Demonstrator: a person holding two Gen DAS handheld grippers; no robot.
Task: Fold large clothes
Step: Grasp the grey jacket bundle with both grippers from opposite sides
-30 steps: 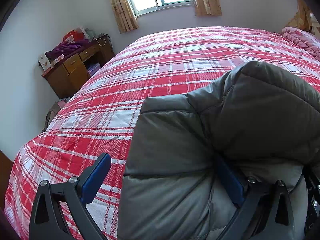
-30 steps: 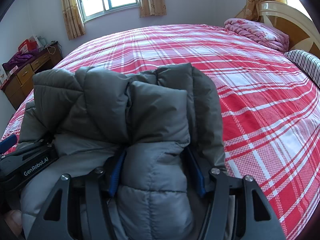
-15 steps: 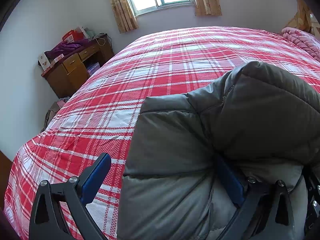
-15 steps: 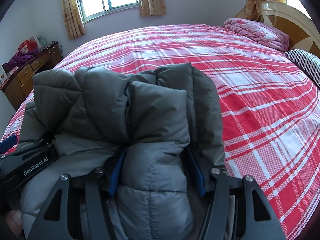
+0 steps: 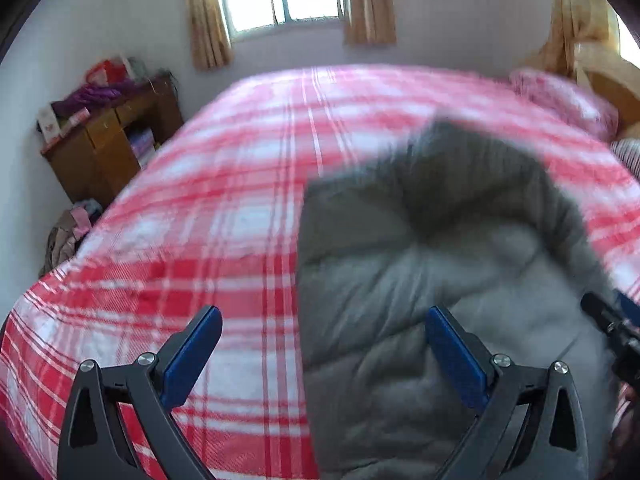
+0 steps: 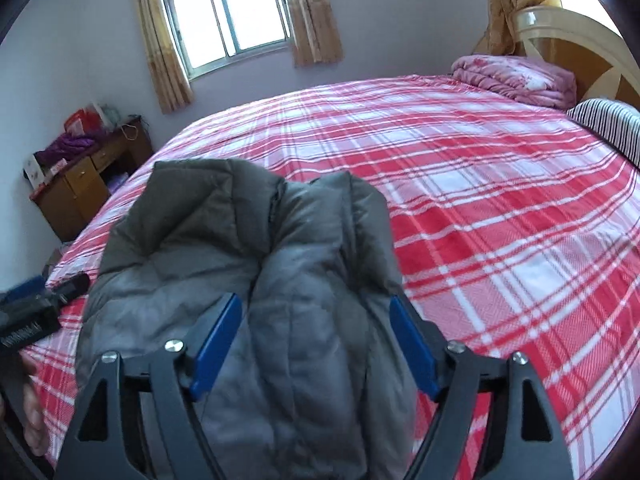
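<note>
The grey padded jacket [image 6: 248,300] lay bunched on the red plaid bed [image 6: 500,220], at the end far from the window [image 6: 228,16]. The left claw [image 5: 320,356] stood wide open, holding nothing, its right finger above the jacket's edge. The right claw [image 6: 316,344] also stood open, a fold of jacket between its blue pads [image 6: 216,344]; whether they touched it was unclear.

Black left gripper [image 5: 323,354], right gripper [image 6: 316,344]: blue pads, silver screws
</note>
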